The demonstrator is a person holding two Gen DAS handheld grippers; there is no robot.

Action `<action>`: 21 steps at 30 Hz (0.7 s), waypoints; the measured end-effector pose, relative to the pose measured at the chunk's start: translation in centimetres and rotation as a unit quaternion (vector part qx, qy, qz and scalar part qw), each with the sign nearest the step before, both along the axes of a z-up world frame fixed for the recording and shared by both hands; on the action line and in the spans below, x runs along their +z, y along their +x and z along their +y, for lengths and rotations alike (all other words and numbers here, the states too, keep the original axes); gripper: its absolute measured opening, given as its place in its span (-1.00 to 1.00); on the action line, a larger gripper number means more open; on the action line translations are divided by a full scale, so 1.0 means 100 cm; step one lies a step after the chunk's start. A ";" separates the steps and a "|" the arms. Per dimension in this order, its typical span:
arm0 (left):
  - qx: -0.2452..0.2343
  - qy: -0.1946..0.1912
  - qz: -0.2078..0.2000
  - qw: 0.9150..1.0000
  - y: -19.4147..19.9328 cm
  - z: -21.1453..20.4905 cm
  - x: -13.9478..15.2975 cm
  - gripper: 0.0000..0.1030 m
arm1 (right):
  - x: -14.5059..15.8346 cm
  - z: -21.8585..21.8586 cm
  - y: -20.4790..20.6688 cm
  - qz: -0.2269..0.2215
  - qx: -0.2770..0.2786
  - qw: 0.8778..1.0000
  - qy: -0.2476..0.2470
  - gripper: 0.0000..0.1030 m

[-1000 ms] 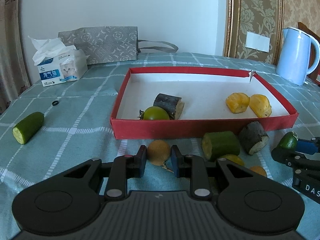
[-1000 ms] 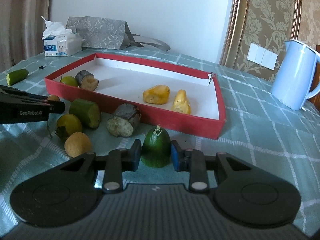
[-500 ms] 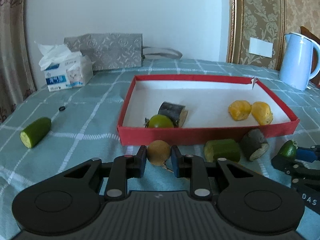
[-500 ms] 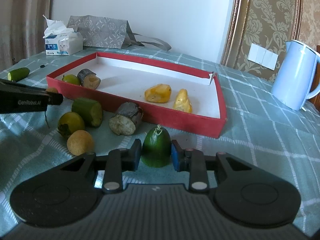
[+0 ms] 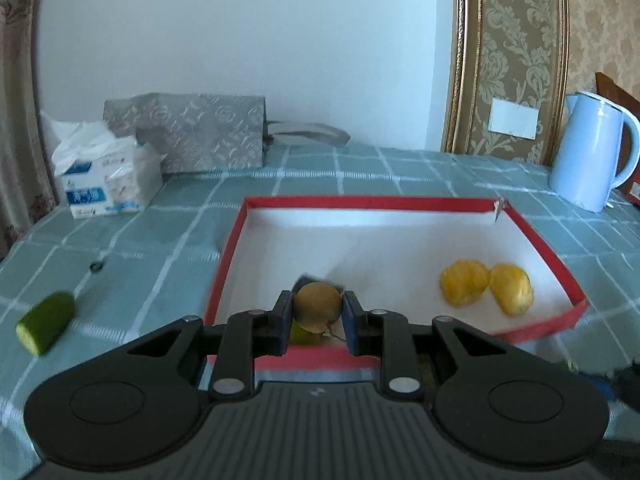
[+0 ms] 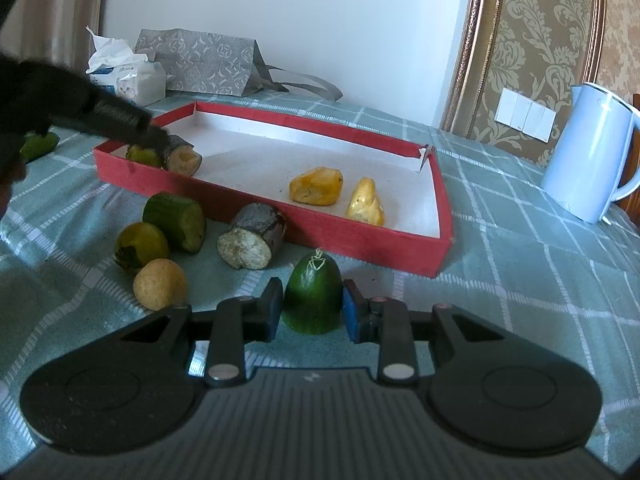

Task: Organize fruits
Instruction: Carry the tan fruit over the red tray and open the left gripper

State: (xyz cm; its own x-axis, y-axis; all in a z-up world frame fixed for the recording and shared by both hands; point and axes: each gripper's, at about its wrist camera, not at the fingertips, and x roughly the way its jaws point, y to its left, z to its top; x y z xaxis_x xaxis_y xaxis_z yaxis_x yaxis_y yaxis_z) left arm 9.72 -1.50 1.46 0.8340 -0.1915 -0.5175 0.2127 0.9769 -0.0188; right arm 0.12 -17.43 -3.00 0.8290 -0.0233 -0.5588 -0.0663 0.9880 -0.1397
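Observation:
My left gripper (image 5: 317,322) is shut on a small round brown fruit (image 5: 318,307), held in the air over the near left corner of the red tray (image 5: 400,202). Two yellow pieces (image 5: 465,282) lie at the tray's right. In the right wrist view my right gripper (image 6: 313,312) is shut on a dark green cucumber end (image 6: 314,292) standing on the cloth before the tray (image 6: 360,236). The left gripper's dark arm (image 6: 80,108) reaches over the tray's left corner, above a green fruit (image 6: 142,155) and a dark log piece (image 6: 182,156).
On the cloth in front of the tray lie a cucumber chunk (image 6: 176,216), a green-yellow fruit (image 6: 140,246), a round tan fruit (image 6: 160,284) and a dark log piece (image 6: 252,236). Another cucumber piece (image 5: 46,322), a tissue pack (image 5: 106,178), a grey bag (image 5: 188,136) and a blue kettle (image 5: 588,152) stand around.
My left gripper has lifted the brown fruit off the cloth and carried it forward over the tray's near rim. The right gripper and its cucumber end have stayed put.

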 end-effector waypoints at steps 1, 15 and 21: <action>0.001 0.002 -0.002 1.000 0.004 -0.002 0.000 -0.50 | 0.000 0.000 0.000 0.000 0.000 1.000 -0.001 -0.42; -0.023 0.021 0.025 0.999 0.062 -0.043 -0.010 -0.51 | 0.000 0.001 0.000 0.000 0.000 1.000 -0.002 -0.42; -0.028 0.030 0.037 0.998 0.072 -0.053 -0.018 -0.51 | 0.000 0.002 0.000 0.000 0.001 1.000 -0.005 -0.42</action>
